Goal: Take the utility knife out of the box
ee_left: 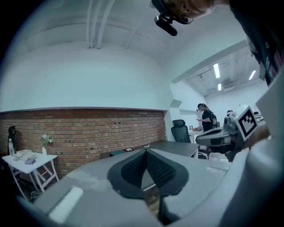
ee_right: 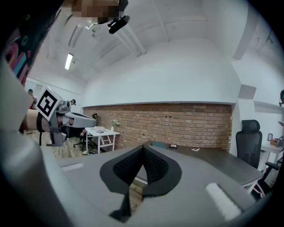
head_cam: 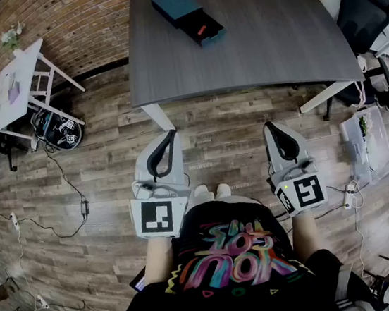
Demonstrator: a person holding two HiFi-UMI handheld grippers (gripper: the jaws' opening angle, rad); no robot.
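Both grippers are held close to the person's body, well short of the table point(head_cam: 272, 41). The left gripper point(head_cam: 171, 134) and right gripper point(head_cam: 271, 126) each have their jaws closed together on nothing. Step in hand: the approach, with the reach not yet made. The utility knife point(head_cam: 201, 31), apparently the small red item, lies in the pulled-out tray of the teal box point(head_cam: 176, 5) near the table's far edge. The next move calls for a long forward reach and opened jaws.

No text can be read; the colourful lettering on the person's black shirt point(head_cam: 230, 257) is too stylised
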